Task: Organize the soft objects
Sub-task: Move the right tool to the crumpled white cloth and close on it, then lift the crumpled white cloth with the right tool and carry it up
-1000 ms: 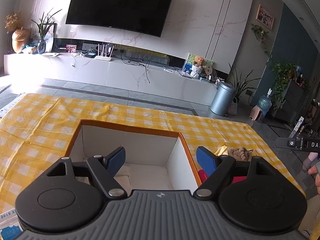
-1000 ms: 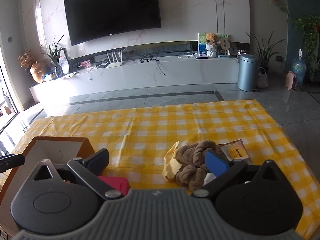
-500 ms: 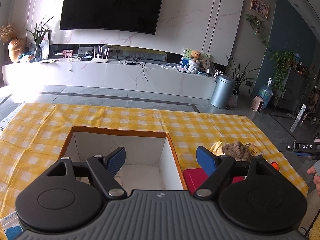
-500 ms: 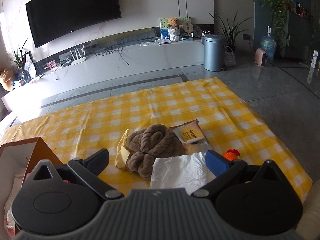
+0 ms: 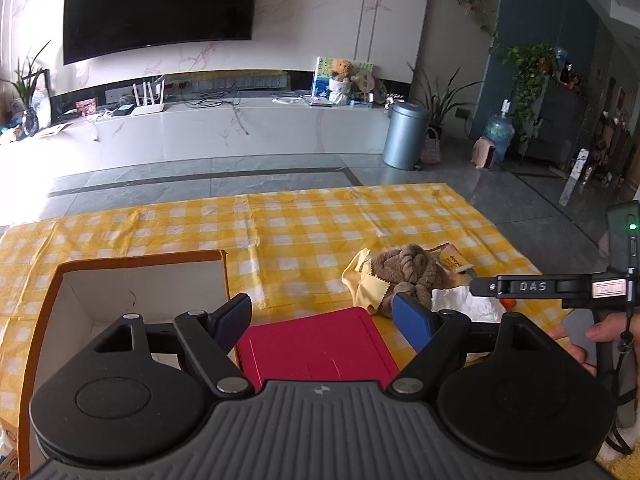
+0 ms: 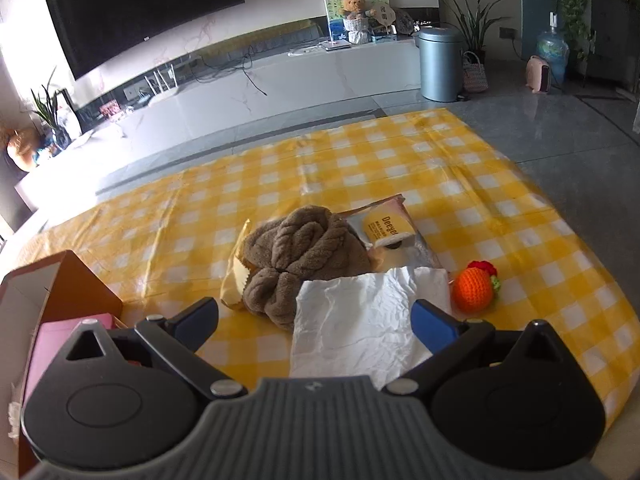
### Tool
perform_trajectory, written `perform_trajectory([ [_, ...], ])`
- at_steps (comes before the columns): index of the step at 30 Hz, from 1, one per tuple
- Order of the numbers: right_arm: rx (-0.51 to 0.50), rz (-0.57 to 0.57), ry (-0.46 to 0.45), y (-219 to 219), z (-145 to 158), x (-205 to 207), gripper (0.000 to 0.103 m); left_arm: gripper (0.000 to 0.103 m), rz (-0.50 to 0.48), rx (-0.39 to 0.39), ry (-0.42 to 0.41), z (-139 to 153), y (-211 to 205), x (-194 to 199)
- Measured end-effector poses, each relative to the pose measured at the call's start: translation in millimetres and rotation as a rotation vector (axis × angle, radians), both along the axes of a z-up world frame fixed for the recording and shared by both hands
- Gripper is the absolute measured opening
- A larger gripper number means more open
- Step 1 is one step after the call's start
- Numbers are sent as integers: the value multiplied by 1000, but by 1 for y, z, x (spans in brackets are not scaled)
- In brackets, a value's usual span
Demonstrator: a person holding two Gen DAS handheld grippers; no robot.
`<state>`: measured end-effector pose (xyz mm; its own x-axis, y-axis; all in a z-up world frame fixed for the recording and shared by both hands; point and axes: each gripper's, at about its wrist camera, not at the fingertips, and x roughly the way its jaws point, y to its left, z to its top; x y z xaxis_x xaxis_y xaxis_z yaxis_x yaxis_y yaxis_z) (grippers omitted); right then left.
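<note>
In the left wrist view, the left gripper hangs over the near part of the bench, which is covered with a yellow checked cloth. Its fingers are spread apart and hold nothing. Under them lies a flat red object, just beside the open cardboard box at the left. Further right is the brown towel, bunched over a yellow cloth. The right gripper crosses the right edge of this view, held by a hand.

In the right wrist view, the right gripper also has its fingers released and empty. Between them lies a white crumpled sheet, touching the brown towel behind it. A packet with a yellow label lies behind the towel, and an orange crocheted fruit sits just beside the sheet on the right. A corner of the box shows at the left, with something pink inside.

I judge the step in hand is to pick one soft thing for the box. The sheet is thin, so the fingers should come down low and pinch a raised wrinkle, not the flat part. The towel is easier: close on its thick middle so that no loose end drags the packet along.
</note>
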<state>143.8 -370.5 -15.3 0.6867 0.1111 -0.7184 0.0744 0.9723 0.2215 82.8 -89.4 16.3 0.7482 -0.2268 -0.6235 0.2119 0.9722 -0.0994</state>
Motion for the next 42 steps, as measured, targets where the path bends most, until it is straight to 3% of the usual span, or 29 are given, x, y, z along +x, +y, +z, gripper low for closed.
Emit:
perform_trajectory([
  [2, 2, -27, 15, -8, -2, 1, 100, 91, 25, 7, 16, -2, -7, 4],
  [11, -177, -100, 207, -25, -46, 12, 100, 91, -46, 5, 54, -6, -46, 3],
  [18, 22, 11, 217, -29, -65, 28, 100, 91, -83, 37, 94, -20, -68, -3],
  [21, 36, 48, 219, -22, -70, 35, 101, 91, -82, 40, 106, -23, -69, -4],
  [26, -124, 50, 214, -3, -65, 38, 100, 91, -88, 65, 106, -20, -65, -9],
  [30, -235, 94, 259, 16, -80, 47, 101, 91, -86, 81, 97, -17, -60, -12],
  [33, -400, 156, 277, 36, -93, 51, 101, 91, -86, 91, 86, -16, -56, -14],
  [36, -454, 174, 279, 39, -100, 52, 100, 91, -88, 102, 83, -17, -53, -16],
  [37, -453, 177, 270, 38, -99, 52, 97, 91, -89, 105, 82, -17, -52, -17],
  [39, -461, 152, 251, 31, -94, 50, 64, 91, -90, 121, 87, -19, -51, -17],
  [40, -455, 127, 248, 27, -91, 49, 58, 91, -91, 131, 89, -20, -50, -17],
  [42, -440, 82, 246, 17, -85, 47, 37, 91, -93, 149, 83, -20, -50, -18],
])
